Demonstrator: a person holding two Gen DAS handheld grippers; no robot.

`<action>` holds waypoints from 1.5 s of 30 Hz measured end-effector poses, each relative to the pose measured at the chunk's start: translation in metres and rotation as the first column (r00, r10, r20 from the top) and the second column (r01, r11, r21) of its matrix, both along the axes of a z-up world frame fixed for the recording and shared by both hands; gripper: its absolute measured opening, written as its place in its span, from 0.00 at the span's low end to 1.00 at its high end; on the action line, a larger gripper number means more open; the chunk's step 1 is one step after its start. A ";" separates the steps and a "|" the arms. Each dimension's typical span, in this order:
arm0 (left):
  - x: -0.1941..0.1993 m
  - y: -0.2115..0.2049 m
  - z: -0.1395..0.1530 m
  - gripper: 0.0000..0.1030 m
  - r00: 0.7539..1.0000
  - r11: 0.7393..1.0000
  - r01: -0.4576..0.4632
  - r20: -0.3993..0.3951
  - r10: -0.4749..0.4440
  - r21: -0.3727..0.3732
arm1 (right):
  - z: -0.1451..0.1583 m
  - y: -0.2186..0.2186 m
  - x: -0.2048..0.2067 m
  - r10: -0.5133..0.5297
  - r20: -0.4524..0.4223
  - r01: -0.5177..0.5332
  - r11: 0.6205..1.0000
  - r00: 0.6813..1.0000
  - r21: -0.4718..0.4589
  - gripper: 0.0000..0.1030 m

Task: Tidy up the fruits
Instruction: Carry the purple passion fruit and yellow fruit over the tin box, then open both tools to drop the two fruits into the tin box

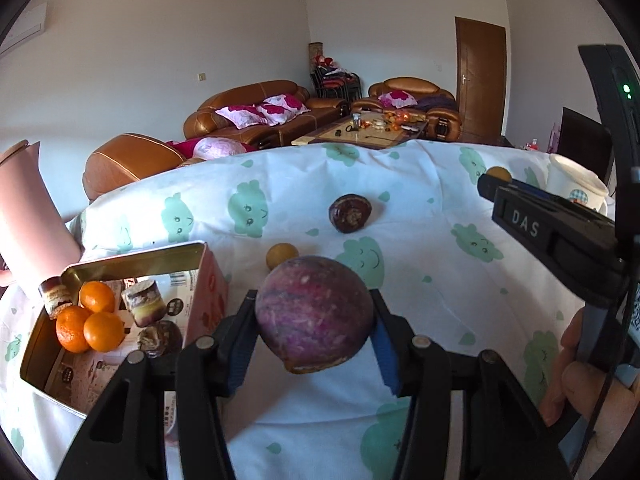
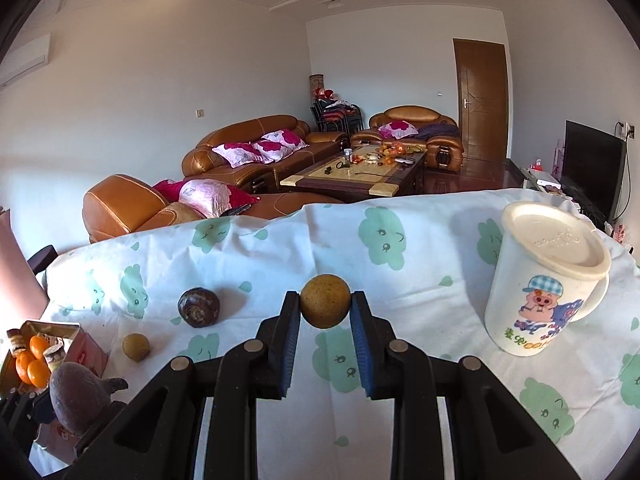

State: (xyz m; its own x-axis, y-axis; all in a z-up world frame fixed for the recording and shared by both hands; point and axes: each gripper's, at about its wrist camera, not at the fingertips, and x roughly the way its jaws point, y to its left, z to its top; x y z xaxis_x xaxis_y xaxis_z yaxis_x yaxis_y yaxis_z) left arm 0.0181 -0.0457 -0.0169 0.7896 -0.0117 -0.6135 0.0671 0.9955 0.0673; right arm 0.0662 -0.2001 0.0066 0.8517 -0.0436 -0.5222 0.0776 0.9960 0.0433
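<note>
Tin box (image 1: pixel 192 258) sits at the table's left, holding three oranges (image 1: pixel 90 322) and small jars (image 1: pixel 144 306). To its right on the cloth (image 1: pixel 440 264) lie a small round fruit (image 1: pixel 281 256) and, farther back, a dark fruit (image 1: pixel 349 213). Lidded cup (image 2: pixel 548 276) stands far right.

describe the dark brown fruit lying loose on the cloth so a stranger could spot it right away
Start at the white tablecloth with green cartoon prints, then look right of the open tin box holding oranges. The dark brown fruit lies loose there, in no gripper. Its neighbour, the small tan fruit, is paler and smaller; this one is nearly black-brown with a rough whorled end.
</note>
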 end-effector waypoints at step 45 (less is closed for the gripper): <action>-0.009 0.197 0.016 0.52 0.995 0.995 -0.095 -0.033 0.095 0.018 | -0.017 0.222 -0.071 0.395 -0.062 -0.390 0.917 0.916 0.084 0.27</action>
